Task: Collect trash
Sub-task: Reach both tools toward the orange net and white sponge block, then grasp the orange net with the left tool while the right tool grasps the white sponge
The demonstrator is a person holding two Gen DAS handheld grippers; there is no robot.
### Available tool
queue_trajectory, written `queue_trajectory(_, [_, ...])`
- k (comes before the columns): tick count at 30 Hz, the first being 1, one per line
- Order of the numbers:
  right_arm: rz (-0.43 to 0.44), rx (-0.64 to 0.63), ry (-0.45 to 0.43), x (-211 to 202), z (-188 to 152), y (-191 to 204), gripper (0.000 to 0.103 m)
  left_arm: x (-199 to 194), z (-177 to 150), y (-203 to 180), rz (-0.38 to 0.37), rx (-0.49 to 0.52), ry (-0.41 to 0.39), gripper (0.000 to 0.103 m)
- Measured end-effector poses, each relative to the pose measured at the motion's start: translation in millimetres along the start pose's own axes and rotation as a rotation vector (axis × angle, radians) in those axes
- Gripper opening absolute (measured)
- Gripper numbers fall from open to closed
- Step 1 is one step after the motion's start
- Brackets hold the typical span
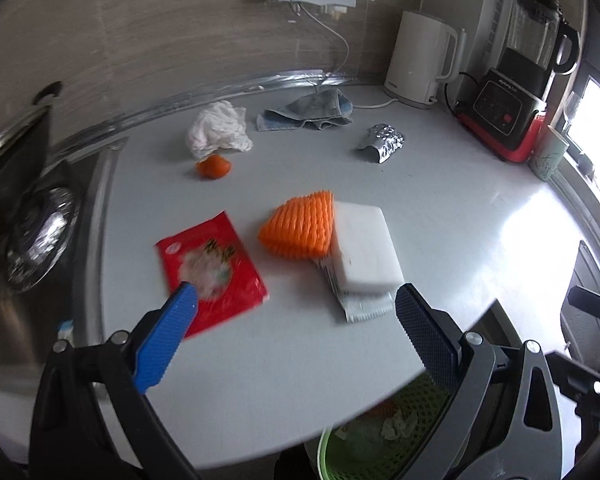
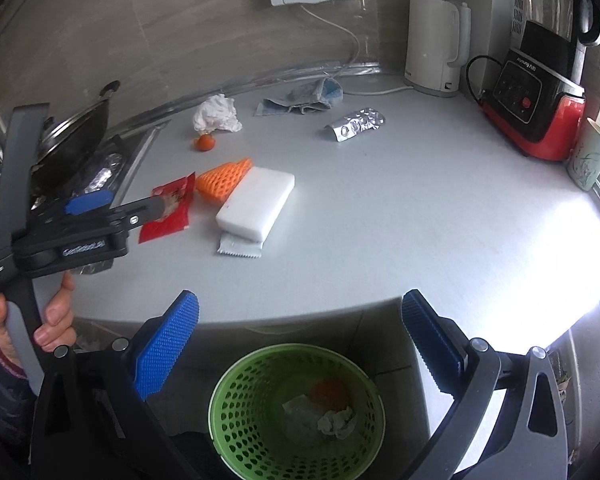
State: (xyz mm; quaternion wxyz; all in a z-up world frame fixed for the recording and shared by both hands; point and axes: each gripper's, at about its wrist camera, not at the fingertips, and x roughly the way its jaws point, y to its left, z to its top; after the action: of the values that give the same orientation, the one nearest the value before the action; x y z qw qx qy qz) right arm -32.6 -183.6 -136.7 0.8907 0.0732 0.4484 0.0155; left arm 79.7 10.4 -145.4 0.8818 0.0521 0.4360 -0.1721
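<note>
- The left gripper [image 1: 296,300] hangs over the counter [image 1: 440,216], its left finger [image 1: 168,332] above the near edge of a flat packet [image 1: 212,264].
- Ahead between the fingers a foam net [image 1: 298,226] leans on a foam block [image 1: 364,250], which lies on a wrapper [image 1: 366,306].
- Farther ahead lie a small fruit [image 1: 213,167], crumpled tissue [image 1: 218,130] behind it and a cloth [image 1: 306,112] to the right.
- A foil piece [image 1: 382,142] lies beyond the right finger [image 1: 428,340].
- The right gripper [image 2: 300,344] hangs off the counter's front edge; the basket [image 2: 236,396] sits below between its fingers, trash [image 2: 324,412] inside.
</note>
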Motion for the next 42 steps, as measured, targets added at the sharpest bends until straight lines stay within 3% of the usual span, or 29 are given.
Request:
queue_trajectory(9, [-0.042, 0.039, 0.040, 43, 21, 4, 0.101, 68, 34, 9, -0.058, 0.029, 0.064, 0.091])
queue_trajectory(12, [-0.043, 0.050, 0.051, 63, 28, 7, 0.101, 86, 39, 9, -0.073, 0.048, 0.091, 0.086])
queue_trajectory(19, [-0.025, 0.057, 0.077, 101, 42, 17, 0.101, 118, 46, 9, -0.088, 0.067, 0.140, 0.084])
queue_trajectory(30, [0.000, 0.082, 0.097, 133, 55, 29, 0.101, 133, 56, 20, -0.153, 0.023, 0.179, 0.050])
queue_trajectory(42, [0.011, 0.146, 0.087, 162, 75, 33, 0.101, 122, 59, 33, -0.176, -0.019, 0.153, 0.040])
